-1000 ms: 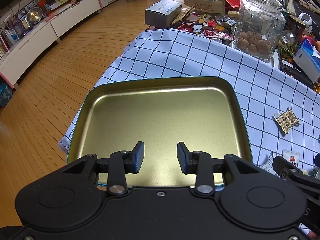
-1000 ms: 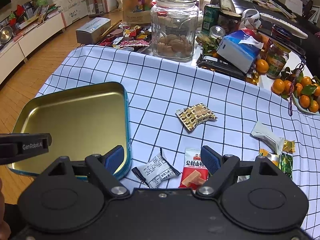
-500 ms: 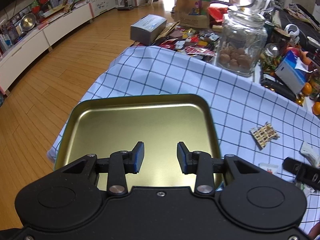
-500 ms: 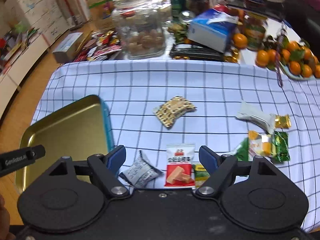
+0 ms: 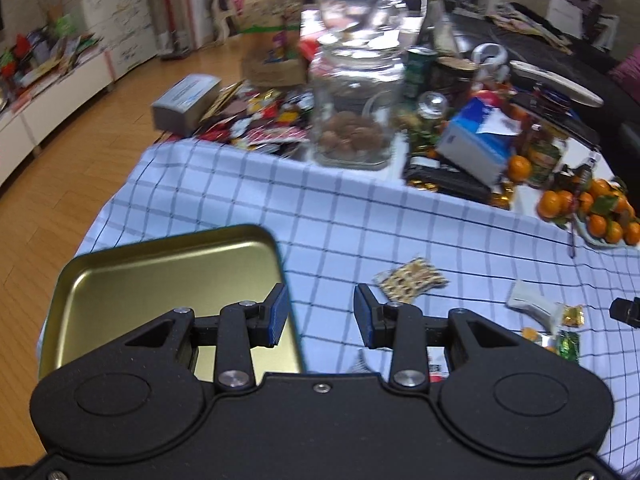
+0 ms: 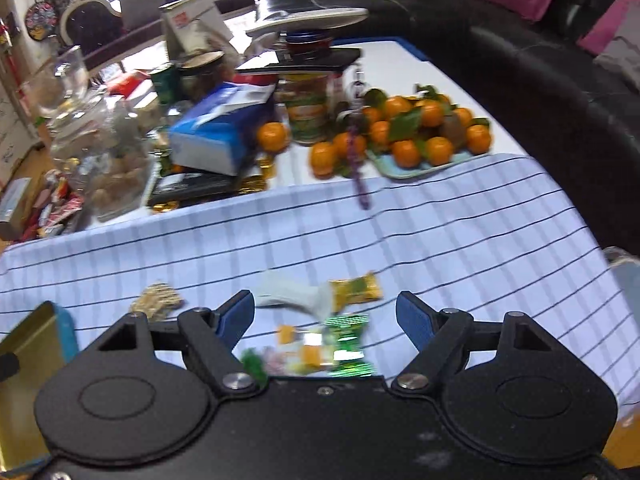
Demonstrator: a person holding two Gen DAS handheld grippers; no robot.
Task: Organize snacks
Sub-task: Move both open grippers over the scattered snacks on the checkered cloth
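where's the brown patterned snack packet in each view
Left wrist view: the brown patterned snack packet lies on the checked cloth just right of centre, beyond the right finger of the left gripper.
Right wrist view: the same packet sits low on the left, beyond the left finger of the right gripper.
Shared landmark: the gold tin tray, to the packet's left in both.

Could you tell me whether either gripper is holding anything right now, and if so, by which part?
Nothing is held. The left gripper and the right gripper are both open and empty.
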